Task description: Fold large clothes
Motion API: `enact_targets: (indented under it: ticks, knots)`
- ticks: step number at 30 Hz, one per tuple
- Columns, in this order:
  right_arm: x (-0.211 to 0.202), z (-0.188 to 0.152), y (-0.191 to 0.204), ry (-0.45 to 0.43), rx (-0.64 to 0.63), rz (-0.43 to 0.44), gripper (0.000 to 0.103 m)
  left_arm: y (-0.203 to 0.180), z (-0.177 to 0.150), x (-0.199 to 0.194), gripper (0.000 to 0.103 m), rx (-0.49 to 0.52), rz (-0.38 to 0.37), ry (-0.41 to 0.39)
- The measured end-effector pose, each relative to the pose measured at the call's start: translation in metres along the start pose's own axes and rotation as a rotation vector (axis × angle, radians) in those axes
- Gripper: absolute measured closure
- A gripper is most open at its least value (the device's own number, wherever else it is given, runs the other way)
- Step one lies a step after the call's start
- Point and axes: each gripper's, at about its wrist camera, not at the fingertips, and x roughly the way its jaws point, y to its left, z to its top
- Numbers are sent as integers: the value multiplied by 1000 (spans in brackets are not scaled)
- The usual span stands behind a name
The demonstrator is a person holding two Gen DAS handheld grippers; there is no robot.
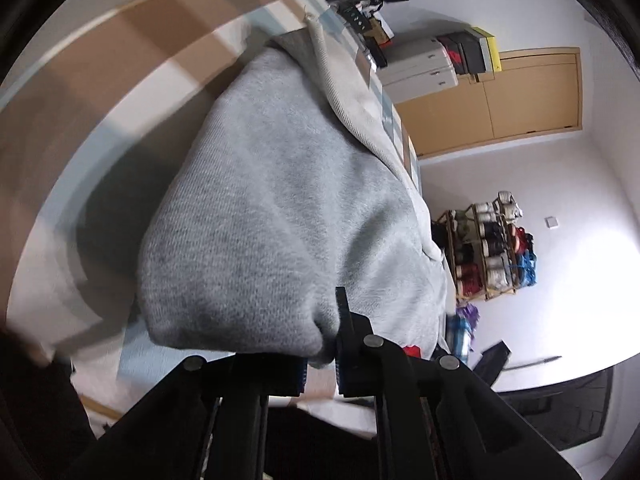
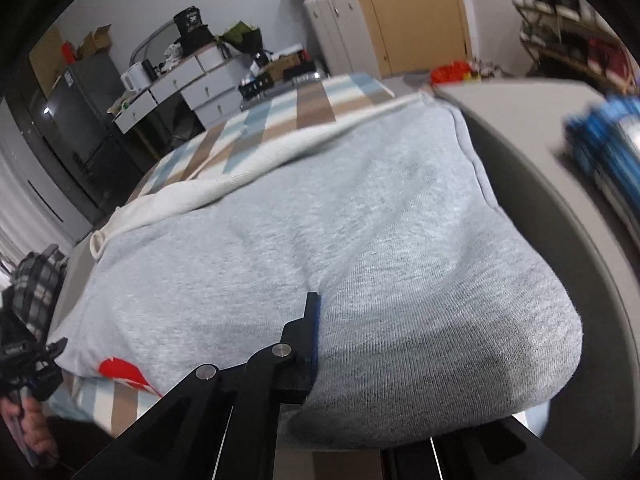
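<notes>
My left tongs (image 1: pixel 322 350) are clamped on a bunched edge of the grey sweatshirt (image 1: pixel 280 208), which hangs ahead of them over the striped bed (image 1: pixel 168 32). My right tongs (image 2: pixel 320 344) pinch another fold of it, the cloth spreading beyond them across the bed.

Your grey sweatshirt (image 2: pixel 320 240) fills the middle of both views, a thick fleece garment with a paler ribbed band along its upper edge and a red patch at its lower left in the right wrist view. Its near edge is lifted and bunched.
</notes>
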Motion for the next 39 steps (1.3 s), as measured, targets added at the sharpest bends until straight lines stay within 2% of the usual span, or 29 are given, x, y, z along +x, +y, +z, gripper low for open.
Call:
enact_targets:
  ticks: [1, 4, 6, 8, 9, 11, 14, 16, 17, 18, 19, 20, 21, 23, 25, 28, 30, 33, 39]
  knots:
    - [-2, -2, -5, 23, 17, 18, 97, -4, 5, 4, 97, -2, 8, 18]
    - [-9, -1, -14, 103, 57, 81, 88, -4, 10, -8, 85, -13, 89, 53]
    - [-22, 1, -15, 142, 51, 85, 66, -7, 10, -26, 59, 5, 123, 31]
    - [-38, 3, -11, 139, 23, 70, 53, -15, 7, -45, 41, 56, 139, -12]
    - [-44, 5, -7, 131, 5, 52, 50, -27, 9, -54, 37, 105, 160, -44]
    - [-61, 11, 3, 107, -33, 14, 47, -46, 10, -56, 37, 190, 179, -65]
    - [-67, 25, 31, 65, -112, -37, 33, -84, 17, -32, 37, 305, 160, -46]
    - [-70, 37, 56, -8, -194, -87, 34, -108, 24, -4, 36, 345, 177, -25]
    - [-73, 44, 68, -55, -220, -139, 33, -120, 28, 16, 36, 374, 186, 3]
    - [-77, 51, 78, -94, -229, -153, 28, -131, 33, 35, 36, 394, 203, 21]
    - [-81, 59, 88, -132, -231, -130, 23, -135, 29, 47, 36, 411, 211, 37]
    - [-81, 63, 93, -148, -233, -106, 10, -141, 36, 66, 36, 428, 224, 64]
    - [-76, 67, 101, -151, -247, -90, 3, -142, 40, 84, 36, 435, 244, 82]
    - [-51, 74, 114, -96, -311, -114, 2, -134, 47, 110, 36, 441, 265, 113]
    - [-15, 78, 123, -8, -380, -157, 3, -120, 35, 112, 36, 431, 292, 127]
    - [44, 79, 123, 131, -457, -224, 4, -115, 28, 119, 36, 498, 348, 161]
    - [72, 83, 118, 185, -469, -235, 4, -111, 37, 119, 36, 491, 328, 202]
    - [112, 89, 111, 276, -454, -223, 6, -104, 43, 108, 36, 443, 315, 187]
    - [148, 120, 110, 256, -362, -186, 4, -92, 52, 111, 36, 351, 292, 215]
